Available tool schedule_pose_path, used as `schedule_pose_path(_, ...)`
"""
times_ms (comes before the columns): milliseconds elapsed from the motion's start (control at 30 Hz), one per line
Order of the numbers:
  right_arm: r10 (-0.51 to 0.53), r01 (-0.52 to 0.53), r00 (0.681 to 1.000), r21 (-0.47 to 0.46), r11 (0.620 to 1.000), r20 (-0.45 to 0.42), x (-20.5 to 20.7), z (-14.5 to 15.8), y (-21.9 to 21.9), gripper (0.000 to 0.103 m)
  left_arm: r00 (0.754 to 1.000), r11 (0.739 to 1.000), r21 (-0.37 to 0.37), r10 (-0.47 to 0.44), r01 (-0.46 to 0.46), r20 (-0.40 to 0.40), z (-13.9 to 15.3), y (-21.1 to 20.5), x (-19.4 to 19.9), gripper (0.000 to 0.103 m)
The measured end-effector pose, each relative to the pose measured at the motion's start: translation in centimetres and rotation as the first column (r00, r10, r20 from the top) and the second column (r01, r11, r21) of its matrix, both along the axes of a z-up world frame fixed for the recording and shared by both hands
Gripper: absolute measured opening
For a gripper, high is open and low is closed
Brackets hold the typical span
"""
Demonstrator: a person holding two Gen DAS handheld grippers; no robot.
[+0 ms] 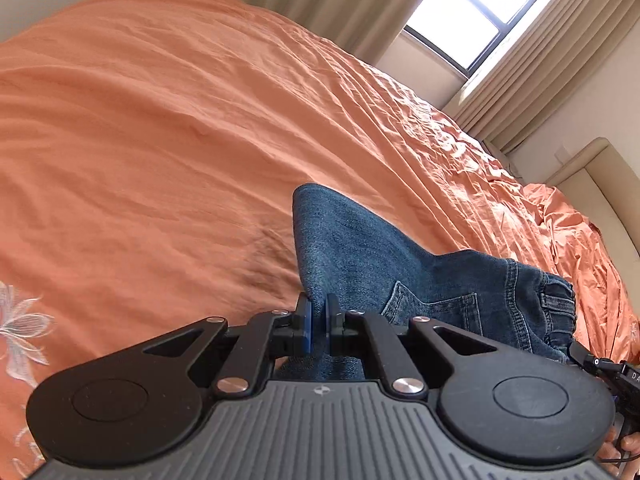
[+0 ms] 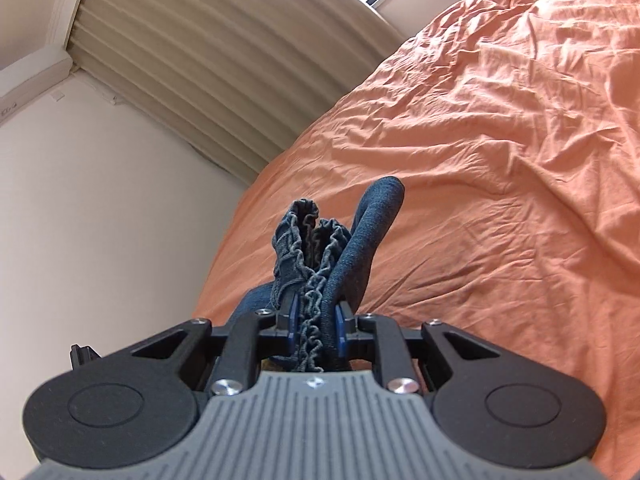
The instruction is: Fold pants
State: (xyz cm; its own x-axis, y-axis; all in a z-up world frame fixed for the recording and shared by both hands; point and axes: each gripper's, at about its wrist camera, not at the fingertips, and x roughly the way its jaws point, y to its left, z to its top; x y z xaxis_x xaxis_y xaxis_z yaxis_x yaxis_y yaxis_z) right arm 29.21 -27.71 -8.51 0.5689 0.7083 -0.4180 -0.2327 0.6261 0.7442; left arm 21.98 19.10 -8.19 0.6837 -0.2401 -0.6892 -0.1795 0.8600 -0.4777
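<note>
Denim filled both tongs at this moment: your left gripper (image 1: 318, 322) was clenched on a plain fold of the pants (image 1: 400, 272), and your right gripper (image 2: 316, 326) was clamped on the bunched, elasticated waistband (image 2: 316, 248) together with a smooth roll of cloth beside it. In the left wrist view the jeans ran from the pads toward 3 o'clock, back pocket (image 1: 432, 308) and belt loop showing, apparently held up off the bedspread (image 1: 180, 128) rather than lying flat on it. I judge you were mid-carry, with the garment gathered and lifted, the fold itself not yet laid. The next move would call for keeping both grips firm while you lower the denim onto the bed, drawing the two holds apart enough to take out slack so the layers land square; bunched cloth in the right tongs might release unevenly.

The surface was an orange bedspread, much wrinkled, with white embroidered flowers (image 1: 20, 328) at 8 o'clock in the left view. Beige curtains (image 2: 224, 64) hung along the wall, a bright window (image 1: 480, 12) sat at 1 o'clock, and a cream headboard (image 1: 592, 184) stood at 3 o'clock.
</note>
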Motion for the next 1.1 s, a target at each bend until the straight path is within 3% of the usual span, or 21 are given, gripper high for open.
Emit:
schedule_pose_path(233,0.102,-0.102,0.995,-0.015,0.995,0.019,0.7,2.8,11.3,0.014,0.996,0.997,0.02,0.076,-0.077,0.037,3.6,9.4,-2.9,0.005)
schedule_pose_path(500,0.19,-0.191,0.982,-0.025,0.981,-0.011,3.4,2.3,23.7,0.014,0.985,0.983,0.093,0.152,-0.159,0.077,5.6,19.0,-2.4,0.005)
schedule_pose_path(600,0.196,-0.197,0.979,-0.02,0.98,-0.047,4.8,0.6,26.5,0.014,0.983,0.98,0.094,0.171,-0.178,0.073,4.5,21.2,-1.7,0.005)
schedule_pose_path(800,0.183,-0.202,0.968,-0.105,0.974,-0.171,7.3,-5.3,29.9,0.013,0.98,0.978,0.065,0.197,-0.197,0.004,-1.7,23.5,0.3,0.006)
schedule_pose_path(900,0.145,-0.184,0.962,-0.156,0.97,-0.232,8.1,-8.6,29.5,0.013,0.976,0.973,0.085,0.217,-0.215,-0.011,-4.3,23.9,0.6,0.005)
schedule_pose_path(1000,0.123,-0.17,0.95,-0.143,0.975,-0.287,8.8,-11.1,28.8,0.012,0.974,0.973,0.069,0.223,-0.221,-0.033,-6.2,24.9,1.0,0.006)
schedule_pose_path(1100,0.105,-0.154,0.946,-0.142,0.978,-0.307,9.0,-12.7,28.9,0.012,0.98,0.976,0.113,0.193,-0.187,-0.044,-7.5,24.9,1.3,0.007)
